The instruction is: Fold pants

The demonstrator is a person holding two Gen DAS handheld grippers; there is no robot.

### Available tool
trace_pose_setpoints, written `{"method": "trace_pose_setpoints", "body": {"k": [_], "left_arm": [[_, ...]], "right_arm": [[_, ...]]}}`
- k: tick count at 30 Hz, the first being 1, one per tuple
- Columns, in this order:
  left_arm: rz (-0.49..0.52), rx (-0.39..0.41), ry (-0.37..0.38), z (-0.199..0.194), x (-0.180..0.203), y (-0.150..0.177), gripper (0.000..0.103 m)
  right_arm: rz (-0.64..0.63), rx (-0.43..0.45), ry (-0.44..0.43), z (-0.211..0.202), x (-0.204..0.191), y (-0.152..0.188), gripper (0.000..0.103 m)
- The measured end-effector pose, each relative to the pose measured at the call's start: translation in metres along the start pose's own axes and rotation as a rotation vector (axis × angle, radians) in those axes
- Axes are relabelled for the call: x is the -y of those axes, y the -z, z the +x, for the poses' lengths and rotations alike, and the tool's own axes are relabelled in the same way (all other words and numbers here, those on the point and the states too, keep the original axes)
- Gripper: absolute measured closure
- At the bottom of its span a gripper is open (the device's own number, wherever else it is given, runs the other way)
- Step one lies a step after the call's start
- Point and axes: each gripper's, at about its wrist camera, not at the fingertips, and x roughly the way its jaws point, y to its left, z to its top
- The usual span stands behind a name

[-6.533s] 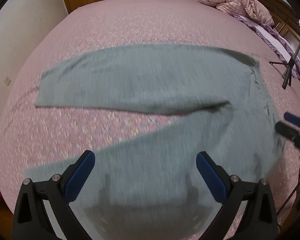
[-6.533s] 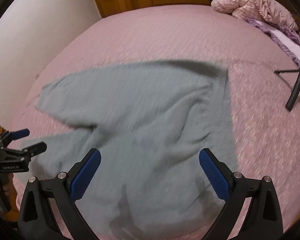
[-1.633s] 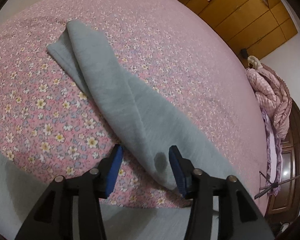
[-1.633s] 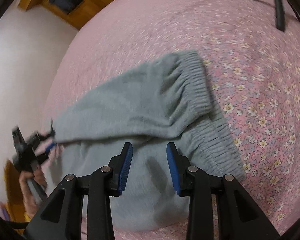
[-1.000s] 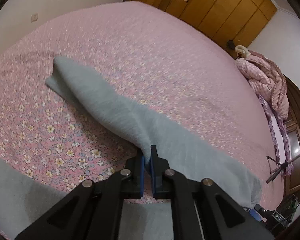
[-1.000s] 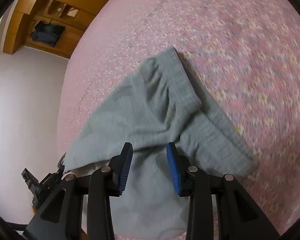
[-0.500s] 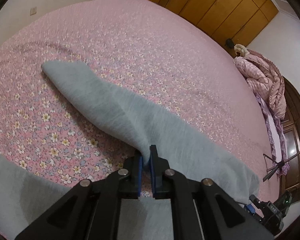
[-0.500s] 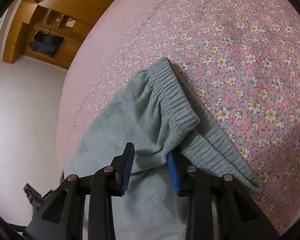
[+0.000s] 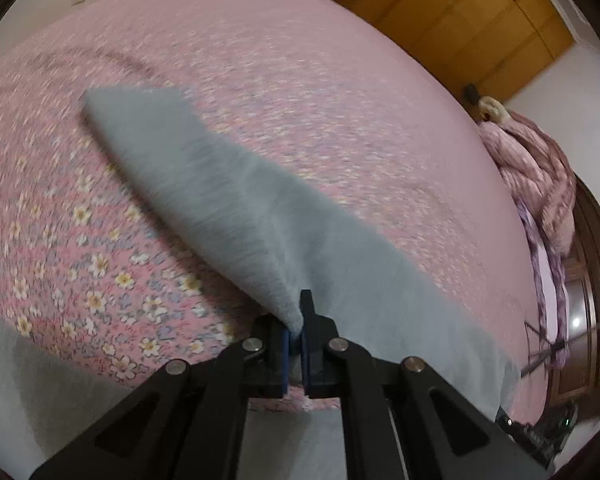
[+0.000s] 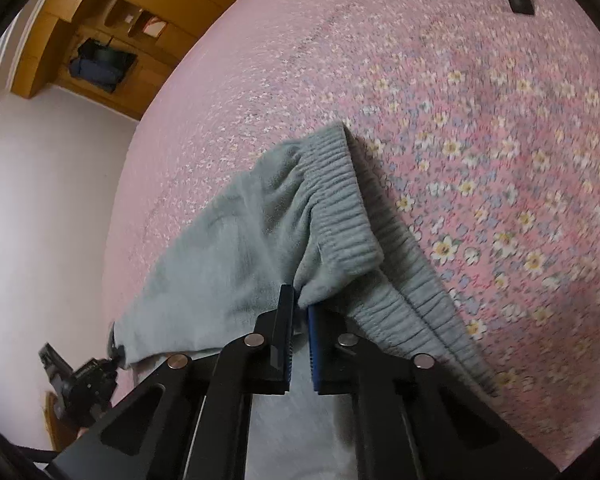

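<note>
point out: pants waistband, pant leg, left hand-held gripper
pants waistband (image 10: 342, 208): right wrist view, on the ribbed elastic band.
pant leg (image 9: 204, 184): left wrist view, on the lifted grey leg, mid-length.
left hand-held gripper (image 9: 295, 334): left wrist view, between the blue fingertips pinching the fabric.

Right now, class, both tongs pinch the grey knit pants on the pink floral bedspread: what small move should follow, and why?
Probably lift both together and carry the held edge across. The left tongs grip a leg fold of the grey knit pants, and the right tongs have just closed near the ribbed waistband, which lies doubled over.
</note>
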Motion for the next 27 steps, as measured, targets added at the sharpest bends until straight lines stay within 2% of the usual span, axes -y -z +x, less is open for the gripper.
{"method": "trace_pose_setpoints", "body": {"k": [7, 10, 14, 19, 27], "left_arm": [[0.043, 0.108, 0.095, -0.068, 0.02, -0.002, 0.099], [0.104, 0.154, 0.091, -0.106, 0.031, 0.011, 0.099], [0.135, 0.16, 0.067, -0.14, 0.027, 0.046, 0.099], [0.127, 0.11, 0.037, -0.152, 0.012, 0.1, 0.099], [0.093, -0.063, -0.015, -0.119, -0.021, 0.16, 0.099]], "right_arm": [[-0.1, 0.077, -0.091, -0.057, -0.023, -0.018, 0.097], [-0.132, 0.082, -0.11, -0.078, -0.027, -0.014, 0.097], [-0.148, 0.052, -0.109, -0.095, -0.018, 0.0, 0.097], [-0.148, 0.01, -0.076, -0.101, 0.007, 0.022, 0.097], [-0.13, -0.04, 0.0, -0.089, 0.034, 0.046, 0.097]]}}
